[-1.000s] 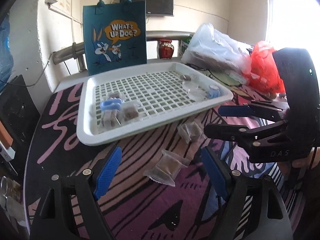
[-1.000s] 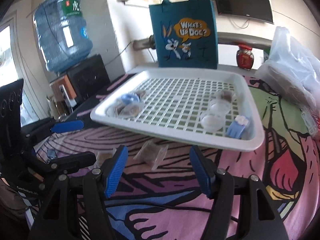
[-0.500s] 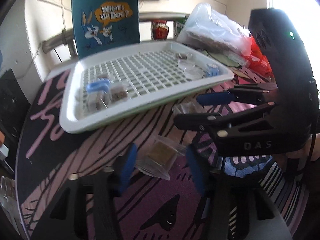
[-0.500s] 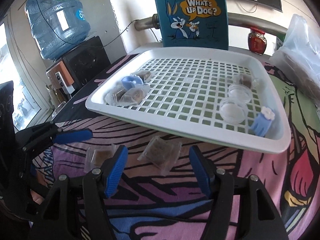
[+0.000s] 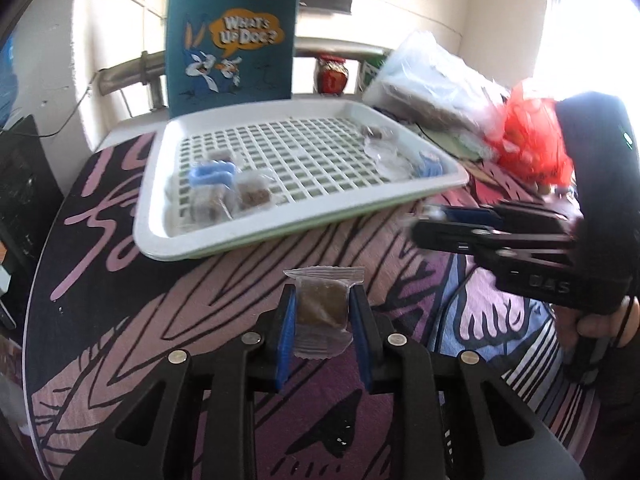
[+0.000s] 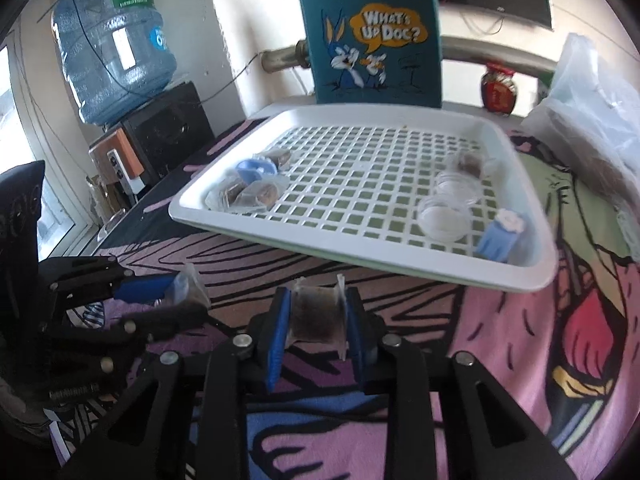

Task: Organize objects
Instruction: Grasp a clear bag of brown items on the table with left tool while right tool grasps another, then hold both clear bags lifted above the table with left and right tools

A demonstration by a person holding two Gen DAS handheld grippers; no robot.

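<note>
My left gripper (image 5: 323,296) has its jaws closed on a clear-wrapped brown snack packet (image 5: 322,312), both blue pads pressing its sides just above the patterned cloth. My right gripper (image 6: 318,296) pinches a second wrapped brown packet (image 6: 318,320) the same way. Each gripper also shows in the other's view: the right gripper (image 5: 424,224) at the right, blurred, and the left gripper (image 6: 188,296) at the left with its packet. Behind both lies the white grid tray (image 5: 160,240) (image 6: 360,248), with wrapped packets and a blue clip (image 5: 212,174) at its left end, and clear round dishes (image 6: 444,216) at its right.
A blue cartoon tote bag (image 5: 232,40) stands behind the tray. A clear plastic bag (image 5: 436,84) and a red bag (image 5: 532,144) crowd the table's right side. A water bottle (image 6: 112,40) sits on a black box (image 6: 168,128) off the left edge.
Both grippers stood open around packets lying on the cloth. Both have since shut, each pinching its packet. The left one closed first.
</note>
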